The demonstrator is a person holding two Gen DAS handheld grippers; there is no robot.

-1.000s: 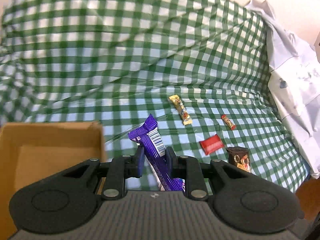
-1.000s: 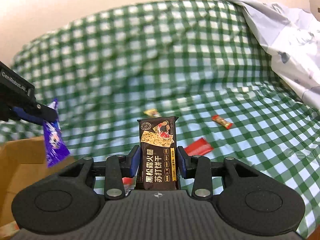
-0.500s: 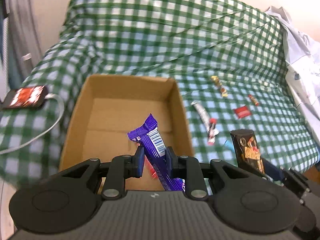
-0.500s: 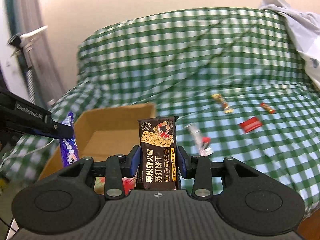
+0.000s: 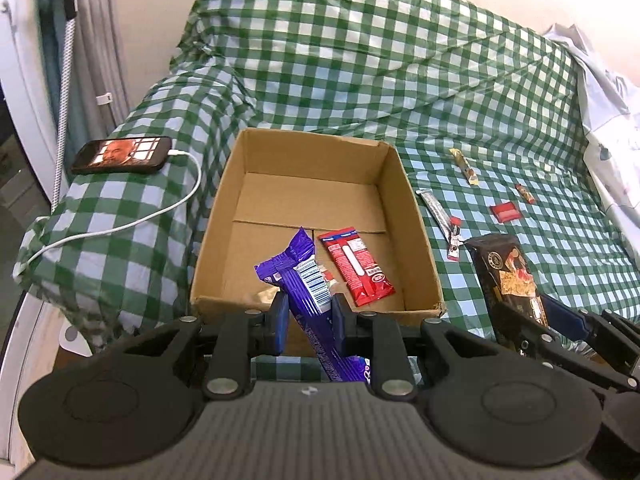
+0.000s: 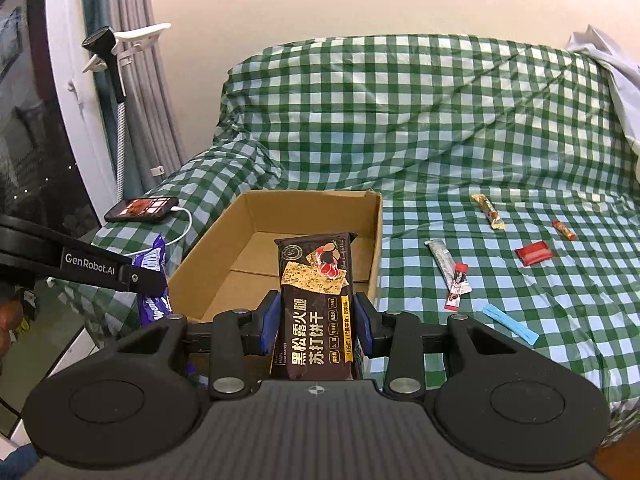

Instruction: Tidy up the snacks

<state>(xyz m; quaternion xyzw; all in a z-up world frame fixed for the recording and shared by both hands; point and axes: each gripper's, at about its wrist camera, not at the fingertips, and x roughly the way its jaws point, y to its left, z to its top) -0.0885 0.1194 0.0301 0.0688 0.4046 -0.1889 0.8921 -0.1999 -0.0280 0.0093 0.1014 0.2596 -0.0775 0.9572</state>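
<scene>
A purple snack bar (image 5: 306, 280) is clamped between the narrowly set pads of the left gripper (image 5: 307, 320), tilted with its upper end over the near edge of the cardboard box (image 5: 416, 216); its lower end is hidden behind the gripper body; a dark cracker packet (image 6: 316, 304) is held upright between the pads of the right gripper (image 6: 316, 328), set wider apart, in front of the box's near right corner, and its bottom is cut off by the gripper body; inside the box a red wrapper (image 5: 354, 266) lies flat near the right wall, and beside it a small item is mostly covered by the purple bar and cannot be made out; to the right of the box, on the green checked cloth (image 5: 360, 52), a silver stick (image 6: 440, 258), a gold bar (image 6: 488, 211), a flat red packet (image 6: 534, 253), a small orange-red piece (image 6: 564, 230) and a blue stick (image 6: 510, 325) are scattered apart; a phone (image 5: 122, 155) with a white cable (image 5: 132, 222) rests on the raised cloth left of the box
</scene>
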